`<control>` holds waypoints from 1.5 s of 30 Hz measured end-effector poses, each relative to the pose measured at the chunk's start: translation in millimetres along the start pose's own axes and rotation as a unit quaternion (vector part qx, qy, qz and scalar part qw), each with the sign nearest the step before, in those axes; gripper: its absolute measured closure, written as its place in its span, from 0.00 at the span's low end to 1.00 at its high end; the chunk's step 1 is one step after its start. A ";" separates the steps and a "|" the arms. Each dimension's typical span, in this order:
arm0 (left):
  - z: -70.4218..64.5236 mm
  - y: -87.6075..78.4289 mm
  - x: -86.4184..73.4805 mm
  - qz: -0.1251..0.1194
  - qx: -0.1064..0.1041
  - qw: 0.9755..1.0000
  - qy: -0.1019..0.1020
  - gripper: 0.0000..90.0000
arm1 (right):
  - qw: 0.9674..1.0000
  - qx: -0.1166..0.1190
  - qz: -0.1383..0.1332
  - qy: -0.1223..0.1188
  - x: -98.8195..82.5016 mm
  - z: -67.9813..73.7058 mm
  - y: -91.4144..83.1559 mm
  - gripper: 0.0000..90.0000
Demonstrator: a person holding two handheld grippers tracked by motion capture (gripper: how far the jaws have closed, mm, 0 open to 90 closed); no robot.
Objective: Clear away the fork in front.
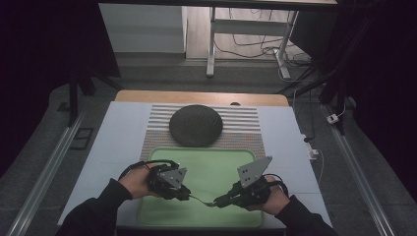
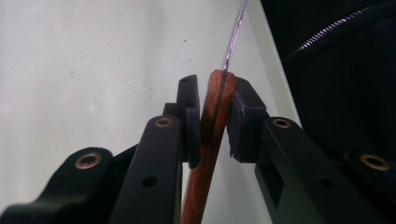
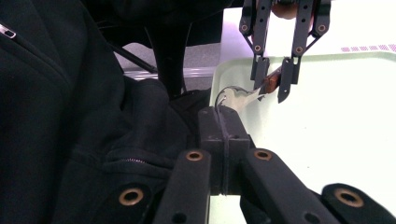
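Observation:
A utensil (image 1: 199, 199) with a reddish wooden handle (image 2: 210, 135) and a thin metal shaft (image 2: 236, 32) hangs level above the green tray (image 1: 211, 167), bridged between both grippers. My left gripper (image 1: 186, 193) has its pads against the wooden handle, one on each side, shown closely in the left gripper view (image 2: 215, 93). In the right gripper view the left gripper (image 3: 272, 83) clasps the handle (image 3: 271, 84) from above. My right gripper (image 1: 217, 202) is shut on the utensil's metal end (image 3: 236, 97), which sticks out just past its closed tips (image 3: 224, 116).
A dark round plate (image 1: 195, 125) rests on a striped placemat (image 1: 246, 123) behind the tray. The white table top (image 1: 118, 142) extends to both sides. A dark sleeve and jacket (image 3: 70, 116) sit close beside the right gripper.

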State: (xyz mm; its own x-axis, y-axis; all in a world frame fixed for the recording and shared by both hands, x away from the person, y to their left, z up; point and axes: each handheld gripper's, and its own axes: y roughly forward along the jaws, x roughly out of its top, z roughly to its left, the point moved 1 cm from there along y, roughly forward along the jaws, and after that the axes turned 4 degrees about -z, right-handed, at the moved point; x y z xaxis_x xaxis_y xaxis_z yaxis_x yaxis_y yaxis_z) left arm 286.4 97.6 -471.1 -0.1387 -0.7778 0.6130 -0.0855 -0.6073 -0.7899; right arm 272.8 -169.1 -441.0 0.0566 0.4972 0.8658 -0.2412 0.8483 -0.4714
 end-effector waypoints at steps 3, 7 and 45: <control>-0.8 1.0 -1.3 0.007 -0.002 1.000 0.004 0.88 | 1.000 -0.026 0.003 -0.001 -1.9 -1.9 -1.3 0.96; -0.8 0.5 -3.5 0.002 0.003 1.000 -0.018 0.89 | 0.997 -0.071 0.000 0.021 -5.1 -7.0 -5.5 0.90; -17.5 -11.1 -18.7 -0.002 0.096 0.964 -0.248 0.89 | 0.929 -0.342 -0.019 0.138 -37.1 19.0 -44.8 0.26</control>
State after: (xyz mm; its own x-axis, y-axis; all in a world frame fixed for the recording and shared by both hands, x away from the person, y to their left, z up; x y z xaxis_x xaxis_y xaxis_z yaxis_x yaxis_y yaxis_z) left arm 272.7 121.7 -474.1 0.3533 -0.7290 0.5863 0.1047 -0.5920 -0.7991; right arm 263.1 -229.0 -448.8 0.3207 0.4128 0.8525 0.4329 0.7366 -0.5195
